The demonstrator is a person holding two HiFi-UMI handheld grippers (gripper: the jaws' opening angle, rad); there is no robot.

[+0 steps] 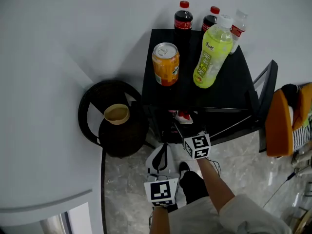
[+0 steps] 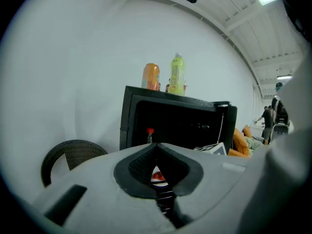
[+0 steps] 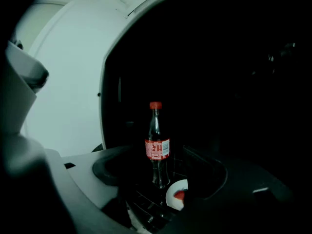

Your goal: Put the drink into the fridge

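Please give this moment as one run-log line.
left gripper shut, empty | right gripper open, at fridge | cola bottle upright inside, released

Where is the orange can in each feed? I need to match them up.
Head view: the orange can stands on the black fridge, left of the green bottle.
Left gripper view: upper middle, on top of the fridge, left of the green bottle.
Right gripper view: not in it.
Shared landmark: the black fridge; the right gripper view looks into it.
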